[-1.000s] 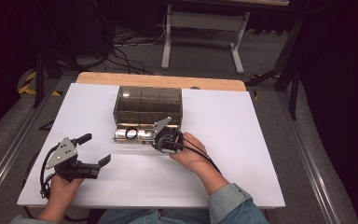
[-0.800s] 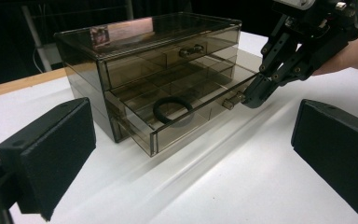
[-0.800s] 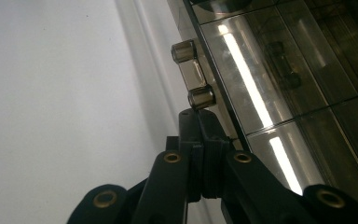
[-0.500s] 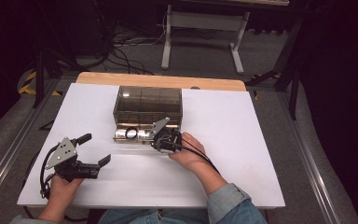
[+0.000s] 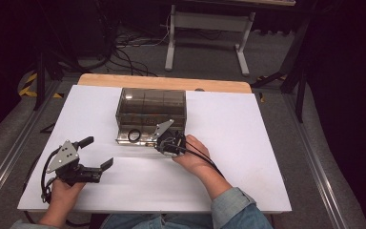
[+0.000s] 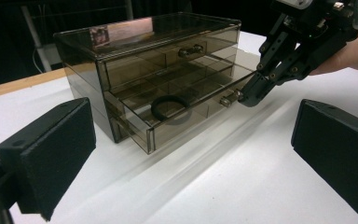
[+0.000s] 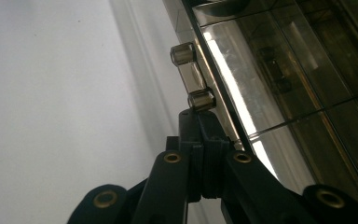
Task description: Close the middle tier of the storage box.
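Drawer standing pulled out at table's twelve o'clock, holding a black ring; right gripper pressing shut against handle; left gripper idling agape, empty. Next: likely pushing closed.

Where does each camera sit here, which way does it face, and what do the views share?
High view: above the person's side, looking forward and down on the table; forearms, both hands, left hand-held gripper.
Left gripper view: on the left hand-held gripper, facing the drawer box; its black pads open.
Right gripper view: on the right hand-held gripper, jaws shut at the drawer handle.
Shared: high and left gripper views both show the black ring in the open drawer.
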Demonstrator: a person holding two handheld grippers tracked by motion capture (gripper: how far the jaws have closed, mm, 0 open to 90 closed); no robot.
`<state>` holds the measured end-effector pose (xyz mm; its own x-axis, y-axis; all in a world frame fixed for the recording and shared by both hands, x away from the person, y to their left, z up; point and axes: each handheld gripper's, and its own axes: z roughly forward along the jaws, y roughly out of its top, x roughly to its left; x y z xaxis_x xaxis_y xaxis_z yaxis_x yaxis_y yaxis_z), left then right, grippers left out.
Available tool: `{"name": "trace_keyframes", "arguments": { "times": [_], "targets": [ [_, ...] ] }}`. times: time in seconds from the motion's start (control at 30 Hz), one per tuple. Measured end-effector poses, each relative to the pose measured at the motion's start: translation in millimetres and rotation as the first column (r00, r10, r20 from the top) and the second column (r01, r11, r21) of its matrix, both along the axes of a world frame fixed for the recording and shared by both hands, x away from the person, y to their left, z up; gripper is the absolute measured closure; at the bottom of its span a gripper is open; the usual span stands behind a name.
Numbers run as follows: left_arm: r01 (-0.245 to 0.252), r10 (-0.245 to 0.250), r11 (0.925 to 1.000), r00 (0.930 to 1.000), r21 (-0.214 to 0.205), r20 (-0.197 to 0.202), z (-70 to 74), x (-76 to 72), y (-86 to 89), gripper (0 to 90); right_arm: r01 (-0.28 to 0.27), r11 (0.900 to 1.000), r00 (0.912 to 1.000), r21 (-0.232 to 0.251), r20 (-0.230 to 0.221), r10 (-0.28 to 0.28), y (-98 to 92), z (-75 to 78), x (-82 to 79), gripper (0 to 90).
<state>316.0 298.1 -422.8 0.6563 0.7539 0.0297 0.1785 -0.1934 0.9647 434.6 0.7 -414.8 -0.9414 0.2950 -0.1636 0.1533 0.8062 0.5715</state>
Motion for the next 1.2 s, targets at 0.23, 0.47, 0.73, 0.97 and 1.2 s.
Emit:
{"name": "trace_keyframes", "arguments": {
  "times": [0.23,0.47,0.73,0.97,1.2],
  "targets": [
    [0.0,0.0,1.0,1.0,0.002,0.002,0.1,0.1,0.1,0.4,0.035,0.9993,0.9993,0.011,0.014,-0.035,-3.4,1.5,3.9,90.0],
    [0.001,-0.001,1.0,1.0,0.002,0.002,0.1,0.1,0.2,0.5,0.052,0.9983,0.9983,0.026,0.027,-0.053,-3.4,1.7,5.8,90.0],
    [0.001,-0.001,1.0,1.0,-0.001,-0.001,0.0,0.0,-0.1,0.5,0.066,0.9973,0.9971,0.033,0.035,-0.067,-3.3,1.0,8.9,90.0],
    [0.001,-0.001,1.0,1.0,0.002,0.001,0.0,0.1,0.1,0.5,0.084,0.9951,0.9952,0.052,0.045,-0.087,-4.0,0.2,13.0,89.4],
    [0.002,-0.002,1.0,1.0,0.004,0.002,0.1,0.2,0.1,0.5,0.102,0.9922,0.9933,0.071,0.046,-0.105,-3.4,-1.1,17.5,89.4]
  ]
}}
